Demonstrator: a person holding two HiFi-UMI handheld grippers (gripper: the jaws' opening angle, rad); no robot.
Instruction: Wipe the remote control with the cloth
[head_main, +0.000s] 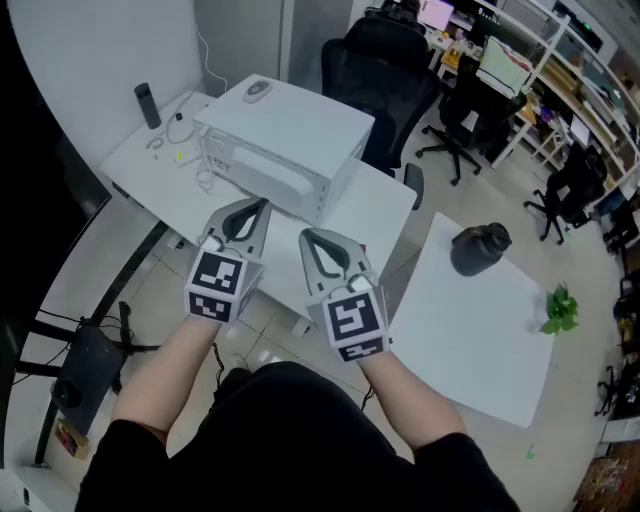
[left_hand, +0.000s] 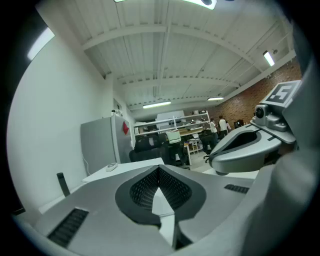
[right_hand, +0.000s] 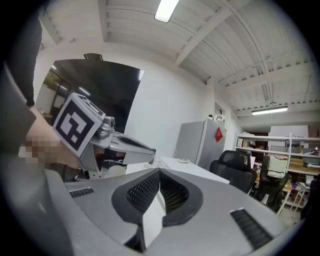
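My left gripper (left_hand: 159, 169) is clenched, its ribbed pads meeting at the tips with nothing between them. My right gripper (right_hand: 160, 172) is pressed together just the same and is equally empty. In the head view both sit side by side at the centre of the frame, raised and aimed toward the white box (head_main: 290, 140) at upper centre.

I cannot pick out the remote control or the cloth for certain in any view. A pale oval thing (head_main: 258, 88) lies on top of the box, too small to name. A dark cylinder (head_main: 147, 105) stands at upper left. At the right, a dark jug (head_main: 480, 248) and a green sprig (head_main: 560, 308) sit on a white table (head_main: 480, 350).

I expect a remote to be light, stiff and smooth, so it may slip. I would clamp it across its long edges near the middle. The cloth should be soft and limp, so I would pinch a bunched fold.

No brand or writing is legible; the gripper cubes carry only square black-and-white markers.
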